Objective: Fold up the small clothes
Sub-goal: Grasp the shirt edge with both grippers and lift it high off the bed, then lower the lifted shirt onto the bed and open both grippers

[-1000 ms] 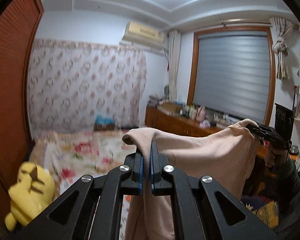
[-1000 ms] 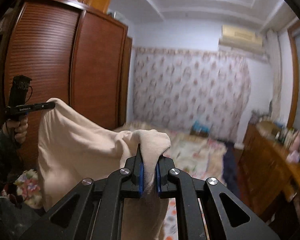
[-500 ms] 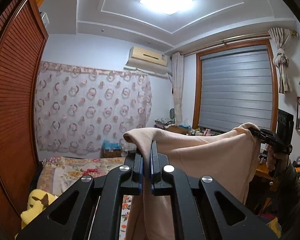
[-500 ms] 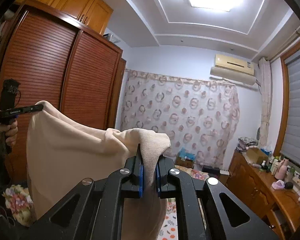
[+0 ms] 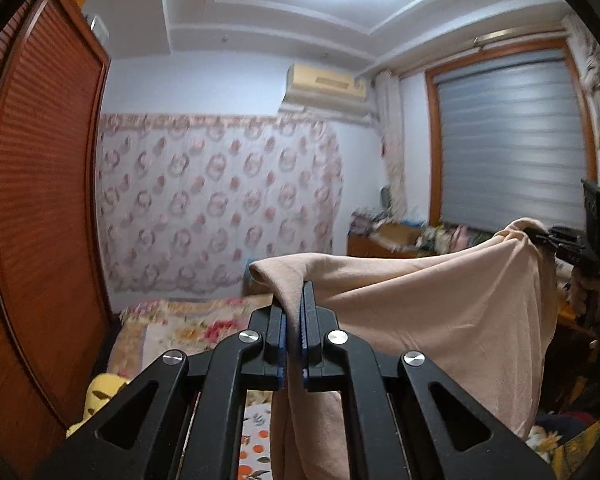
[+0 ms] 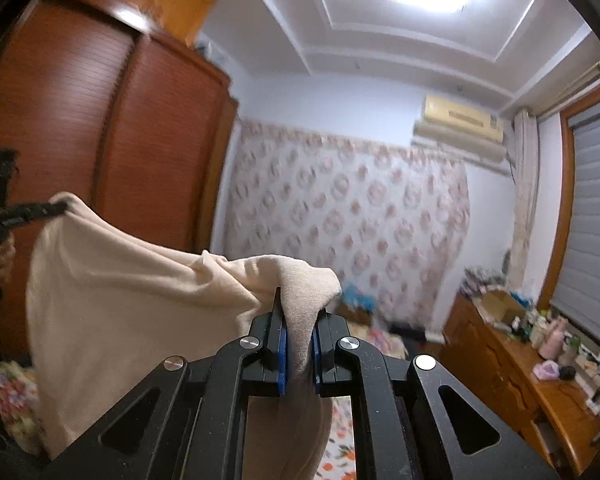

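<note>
Peach garment (image 5: 440, 320) hangs clamped between left gripper (image 5: 293, 312) and right gripper (image 6: 299, 320) above the floral bed (image 5: 188, 328).

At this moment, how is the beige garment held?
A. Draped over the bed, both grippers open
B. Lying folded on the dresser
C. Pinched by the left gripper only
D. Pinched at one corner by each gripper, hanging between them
D: the left gripper and right gripper each clamp a top corner of the beige garment, which hangs in the air between them.

No legible text, label, brand, number or sign appears in either view. The air conditioner (image 5: 325, 87) front shows no readable marking, and items on the wooden dresser (image 6: 512, 364) are too small and blurred to read.
</note>
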Motion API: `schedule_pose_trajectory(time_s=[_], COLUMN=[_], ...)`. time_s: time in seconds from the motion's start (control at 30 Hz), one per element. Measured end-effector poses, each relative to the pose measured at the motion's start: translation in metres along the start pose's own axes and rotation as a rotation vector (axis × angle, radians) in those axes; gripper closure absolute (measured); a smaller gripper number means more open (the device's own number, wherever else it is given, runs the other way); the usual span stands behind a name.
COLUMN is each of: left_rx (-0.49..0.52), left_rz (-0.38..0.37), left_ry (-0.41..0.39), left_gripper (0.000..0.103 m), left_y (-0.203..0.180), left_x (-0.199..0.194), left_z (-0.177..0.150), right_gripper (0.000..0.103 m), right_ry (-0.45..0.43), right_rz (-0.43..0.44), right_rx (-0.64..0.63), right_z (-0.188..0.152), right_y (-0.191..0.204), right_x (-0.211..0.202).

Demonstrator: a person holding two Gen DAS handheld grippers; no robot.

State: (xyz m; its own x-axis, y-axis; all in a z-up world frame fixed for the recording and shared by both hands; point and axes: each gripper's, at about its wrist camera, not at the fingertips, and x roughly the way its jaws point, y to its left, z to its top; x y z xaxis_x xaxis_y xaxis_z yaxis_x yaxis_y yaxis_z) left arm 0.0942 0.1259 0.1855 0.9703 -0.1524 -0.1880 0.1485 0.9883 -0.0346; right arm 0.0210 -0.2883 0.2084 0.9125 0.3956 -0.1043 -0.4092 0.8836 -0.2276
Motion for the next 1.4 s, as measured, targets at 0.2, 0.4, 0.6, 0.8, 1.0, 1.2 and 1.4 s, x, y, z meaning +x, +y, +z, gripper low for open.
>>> schedule_pose_trajectory(time_s=[0.2, 0.4, 0.6, 0.8, 1.0, 1.2, 1.4], left_rx=[-0.017, -0.050, -0.044, -0.028, -0.016, -0.020, -0.016], left_rz=[0.035, 0.055, 0.061, 0.047, 0.032, 0.011, -0.029], left_ry=[0.094, 0.244, 0.367, 0.463, 0.530, 0.576, 0.575], left_gripper=[0.097, 0.097, 0.097, 0.097, 0.097, 0.061, 0.024], left_y=[0.013, 0.029, 0.034, 0.028, 0.028, 0.036, 0.037], left_x=[0.074, 0.147, 0.206, 0.257, 0.293, 0.308, 0.282], left_z=[-0.037, -0.086, -0.125, -0.153, -0.168, -0.175, -0.178], right_gripper=[0.094, 0.094, 0.094, 0.094, 0.094, 0.094, 0.060], right_ry=[0.111, 0.226, 0.346, 0.472, 0.554, 0.596, 0.607], right_rz=[-0.019, -0.009, 0.013, 0.015, 0.022, 0.033, 0.035], right_rx=[-0.004, -0.009, 0.020, 0.050, 0.088, 0.156, 0.192], right_z=[-0.030, -0.068, -0.103, -0.113, -0.098, -0.115, -0.123], right_y=[-0.005, -0.001, -0.007, -0.019, -0.020, -0.028, -0.026], right_x=[0.090, 0.175, 0.243, 0.302, 0.339, 0.348, 0.329])
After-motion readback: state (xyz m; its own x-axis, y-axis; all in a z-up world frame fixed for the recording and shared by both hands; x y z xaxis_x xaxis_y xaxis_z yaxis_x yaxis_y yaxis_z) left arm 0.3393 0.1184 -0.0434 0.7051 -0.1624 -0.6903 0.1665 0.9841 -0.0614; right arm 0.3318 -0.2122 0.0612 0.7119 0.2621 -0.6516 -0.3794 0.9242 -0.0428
